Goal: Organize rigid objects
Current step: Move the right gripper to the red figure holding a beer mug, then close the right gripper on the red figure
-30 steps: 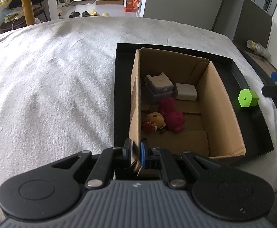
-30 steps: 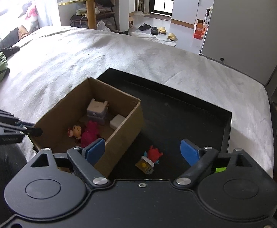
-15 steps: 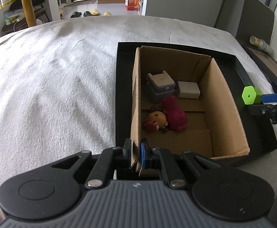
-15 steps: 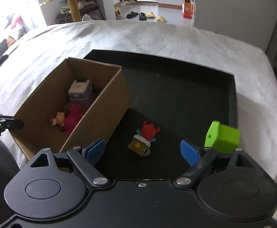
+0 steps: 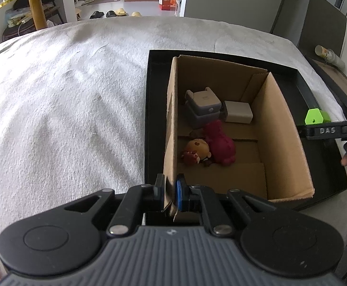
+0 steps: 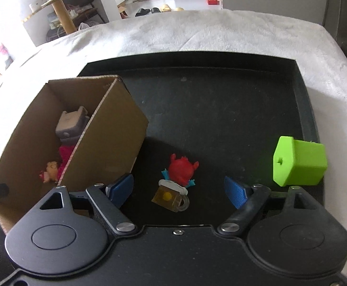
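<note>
Nearest in the left wrist view, the left claw (image 5: 171, 191) is pressed together on the near corner of the cardboard box (image 5: 285, 128), pinching the box's left wall between its pads. The box stands in the left part of a black tray (image 6: 302, 109) that lies on a bed covered with a white blanket (image 5: 66, 109).

In the right wrist view, the right claw (image 6: 178, 188) hangs just above the tray floor with its jaws spread and closing; the red figurine (image 6: 181, 170) with its amber mug base lies between the blue pads, touching neither. The green block (image 6: 298, 164) rests on the tray to the right of that claw, outside its right pad, near the tray's right rim.

Inside the box, closest to the left claw, lie a small brown and yellow doll (image 5: 196, 152) and a magenta toy (image 5: 219, 141), touching each other. Beyond them sits a grey boxy toy (image 5: 203, 107), with a white adapter (image 5: 237, 112) just beside it toward the far right corner.

Past the bed, slippers (image 5: 116, 13) lie on the floor.
</note>
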`<state>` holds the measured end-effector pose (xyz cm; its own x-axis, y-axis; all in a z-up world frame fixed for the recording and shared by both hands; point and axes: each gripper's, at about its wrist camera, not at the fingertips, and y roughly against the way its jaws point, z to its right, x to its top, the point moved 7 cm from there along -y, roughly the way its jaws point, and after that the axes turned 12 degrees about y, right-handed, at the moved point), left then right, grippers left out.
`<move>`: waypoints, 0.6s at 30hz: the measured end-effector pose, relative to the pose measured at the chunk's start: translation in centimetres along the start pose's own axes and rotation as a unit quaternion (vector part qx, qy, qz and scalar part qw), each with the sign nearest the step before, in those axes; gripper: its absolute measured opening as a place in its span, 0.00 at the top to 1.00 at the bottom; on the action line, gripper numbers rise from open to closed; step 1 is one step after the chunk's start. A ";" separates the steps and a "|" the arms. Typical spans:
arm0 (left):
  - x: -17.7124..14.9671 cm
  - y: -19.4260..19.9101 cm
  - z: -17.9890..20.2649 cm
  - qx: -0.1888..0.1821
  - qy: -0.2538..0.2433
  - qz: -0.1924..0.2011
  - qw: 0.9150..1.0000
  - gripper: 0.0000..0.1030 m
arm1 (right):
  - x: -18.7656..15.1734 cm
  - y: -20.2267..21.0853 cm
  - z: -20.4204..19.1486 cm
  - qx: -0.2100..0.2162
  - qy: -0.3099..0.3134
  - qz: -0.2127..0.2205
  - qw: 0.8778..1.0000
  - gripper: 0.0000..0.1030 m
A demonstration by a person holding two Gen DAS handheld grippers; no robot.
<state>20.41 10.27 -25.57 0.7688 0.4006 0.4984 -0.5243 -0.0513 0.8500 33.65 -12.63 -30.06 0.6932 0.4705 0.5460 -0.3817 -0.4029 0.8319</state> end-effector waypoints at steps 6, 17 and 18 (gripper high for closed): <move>0.0 0.0 0.0 -0.001 0.001 0.000 1.000 0.91 | -0.5 -1.3 -0.3 0.007 0.005 -0.016 1.000 0.25; 0.1 0.1 -0.1 -0.006 0.005 -0.001 1.000 0.91 | -1.9 -1.9 0.6 -0.006 -0.006 -0.040 0.999 0.63; 0.1 0.1 -0.1 -0.007 0.005 -0.001 1.000 0.92 | -2.1 -1.8 0.7 -0.006 -0.008 -0.040 0.999 0.64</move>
<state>20.41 10.42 -25.48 0.7659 0.4104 0.4950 -0.5282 -0.0375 0.8483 33.34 -13.46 -32.75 0.7311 0.4889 0.4759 -0.3321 -0.3543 0.8742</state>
